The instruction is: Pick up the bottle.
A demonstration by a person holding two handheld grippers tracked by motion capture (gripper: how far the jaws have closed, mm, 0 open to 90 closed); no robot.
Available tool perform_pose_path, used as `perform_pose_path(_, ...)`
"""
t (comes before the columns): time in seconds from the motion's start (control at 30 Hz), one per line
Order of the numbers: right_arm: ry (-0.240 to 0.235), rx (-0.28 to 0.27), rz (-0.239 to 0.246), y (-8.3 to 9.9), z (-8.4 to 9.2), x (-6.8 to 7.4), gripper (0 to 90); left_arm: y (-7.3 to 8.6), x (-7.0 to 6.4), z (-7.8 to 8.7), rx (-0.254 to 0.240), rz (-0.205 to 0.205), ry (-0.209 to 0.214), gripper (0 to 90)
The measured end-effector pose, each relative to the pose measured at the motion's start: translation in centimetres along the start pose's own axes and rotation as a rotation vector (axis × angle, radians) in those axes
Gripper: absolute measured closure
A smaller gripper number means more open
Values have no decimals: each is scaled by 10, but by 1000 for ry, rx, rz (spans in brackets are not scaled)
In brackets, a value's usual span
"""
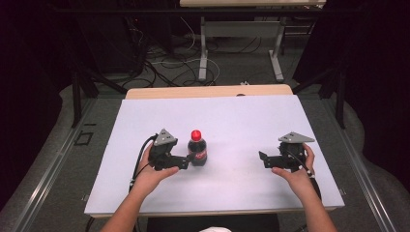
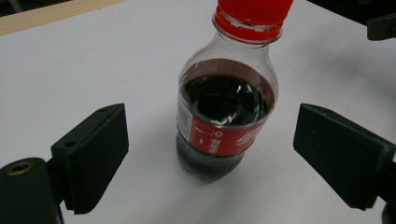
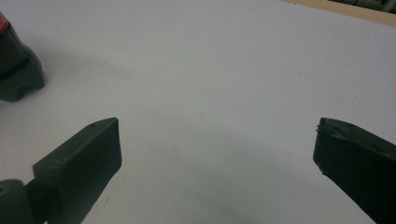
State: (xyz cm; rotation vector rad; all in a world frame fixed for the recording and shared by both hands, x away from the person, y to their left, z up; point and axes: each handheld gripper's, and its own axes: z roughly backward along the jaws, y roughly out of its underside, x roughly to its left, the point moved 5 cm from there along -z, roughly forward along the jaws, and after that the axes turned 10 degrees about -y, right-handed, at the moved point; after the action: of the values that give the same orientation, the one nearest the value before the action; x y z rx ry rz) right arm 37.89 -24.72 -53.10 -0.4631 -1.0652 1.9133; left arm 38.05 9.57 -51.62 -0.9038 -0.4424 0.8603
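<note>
jaws astride one cola bottle (image 2: 226, 100)

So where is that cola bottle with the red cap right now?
The cola bottle stands upright on the white table, left of centre in the high view, right in front of the left gripper, whose open jaws flank it without touching.

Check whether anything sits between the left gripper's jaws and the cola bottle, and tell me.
Nothing visible does. In the left gripper view the cola bottle stands upright between the left gripper's two pads, with only bare white table in the gaps on either side. The pads do not touch it yet.
</note>
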Motion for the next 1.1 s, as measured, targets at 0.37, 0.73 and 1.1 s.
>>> perform_pose_path(0.37, -2, -4, 2, 0, 0, 0, 11, 2, -8, -28, 21, -20, -10, 157)
perform_pose_path(0.73, -7, -1, 2, 1, -2, 1, 12, 3, -13, -40, 28, -54, -16, 241)
perform_pose_path(1.1, -6, 5, 2, 3, -4, 1, 13, 3, -15, -40, 0, -69, -26, 291)
